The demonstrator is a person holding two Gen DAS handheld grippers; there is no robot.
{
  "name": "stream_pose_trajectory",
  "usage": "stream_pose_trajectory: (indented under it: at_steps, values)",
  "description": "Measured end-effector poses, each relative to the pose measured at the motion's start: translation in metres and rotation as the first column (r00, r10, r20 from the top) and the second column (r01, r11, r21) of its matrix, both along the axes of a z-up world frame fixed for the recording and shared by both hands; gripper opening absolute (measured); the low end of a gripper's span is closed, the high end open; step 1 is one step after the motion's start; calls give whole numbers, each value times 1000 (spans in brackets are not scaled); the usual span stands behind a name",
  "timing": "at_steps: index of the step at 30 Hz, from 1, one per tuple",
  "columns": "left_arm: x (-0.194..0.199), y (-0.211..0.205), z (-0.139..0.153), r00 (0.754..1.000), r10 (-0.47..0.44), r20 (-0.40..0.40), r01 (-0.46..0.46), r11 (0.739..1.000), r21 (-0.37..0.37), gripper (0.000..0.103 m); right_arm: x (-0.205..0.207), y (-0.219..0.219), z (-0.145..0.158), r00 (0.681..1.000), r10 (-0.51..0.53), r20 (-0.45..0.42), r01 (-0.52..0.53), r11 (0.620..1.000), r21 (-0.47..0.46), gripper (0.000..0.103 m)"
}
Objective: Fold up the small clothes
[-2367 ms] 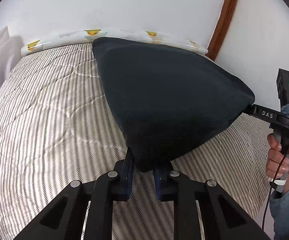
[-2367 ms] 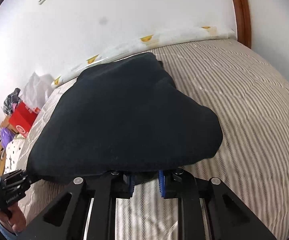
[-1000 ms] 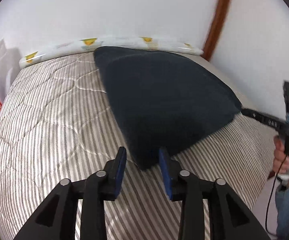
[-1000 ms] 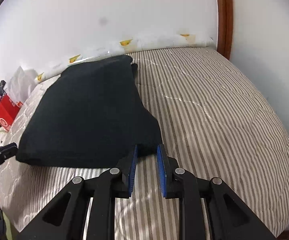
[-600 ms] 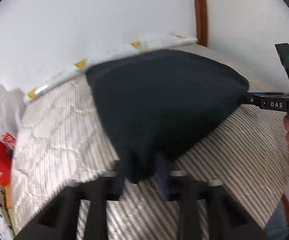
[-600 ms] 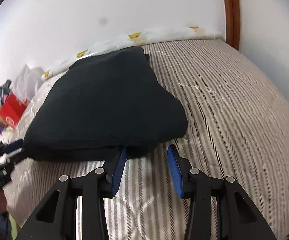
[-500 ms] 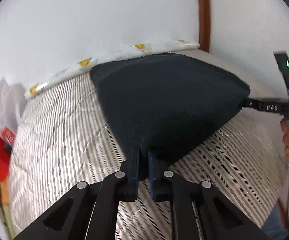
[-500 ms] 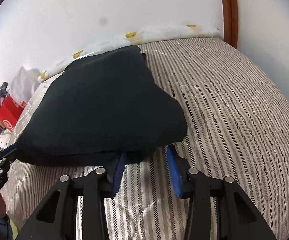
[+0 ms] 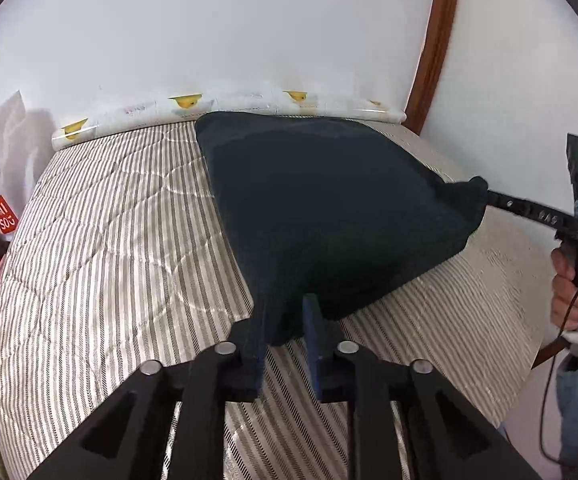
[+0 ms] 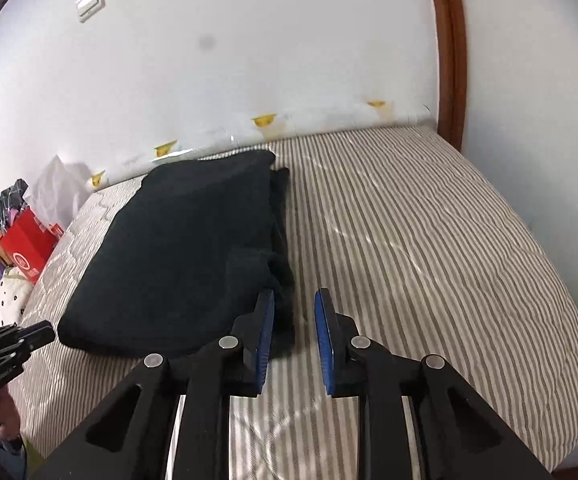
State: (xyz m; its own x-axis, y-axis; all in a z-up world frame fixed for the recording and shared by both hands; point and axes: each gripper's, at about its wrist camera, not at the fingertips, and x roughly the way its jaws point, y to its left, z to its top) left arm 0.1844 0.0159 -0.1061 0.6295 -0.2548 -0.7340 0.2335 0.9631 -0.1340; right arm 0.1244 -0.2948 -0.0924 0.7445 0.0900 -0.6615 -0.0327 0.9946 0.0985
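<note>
Bed: one bed (image 9: 109, 240) with a grey and white striped cover filled most of both views.
Room: a white wall (image 9: 209, 20) stood behind the bed, with one brown wooden strip (image 9: 435, 40) running up it.
Along the wall: one long white roll (image 9: 249, 100) with yellow marks lay at the far edge of the bed.
Switch: one light switch (image 10: 90, 2) sat high on the wall.
Beside the bed: one red box (image 10: 25, 252) and one white bag (image 10: 55, 192), with other small things too blurred to name.
Clothes: one dark cloth (image 9: 329, 208), on the bed, running from the far edge toward the cameras.
Grippers: two.
Left gripper (image 9: 287, 320): its fingers (image 9: 255, 340) were opening a little, yet a near corner of the dark cloth was bunched between them and gripped.
Right gripper (image 10: 295, 320): its fingers (image 10: 267, 332) stood apart and were closing. The cloth's other near corner lay against one of them but was not squeezed. In the left view its tip touched that corner.
Hand: one hand (image 9: 569, 288) held the right gripper's handle.
</note>
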Motion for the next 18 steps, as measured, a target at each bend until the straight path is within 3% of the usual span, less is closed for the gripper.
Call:
stream_pose_trajectory:
  at_steps: [9,13,18]
  values:
    - [23,-13,8,1000,12,9,-13,999,38,24,-13,-1,21,996,-22,86,20,1000,20,25]
    - [30,-16,0,999,33,-20,-32,998,51,24,4,23,4,999,41,17,-41,999,-35,25]
    - [32,-14,-12,996,60,-59,-57,997,44,30,19,34,-40,993,-13,-118,-6,987,-163,25]
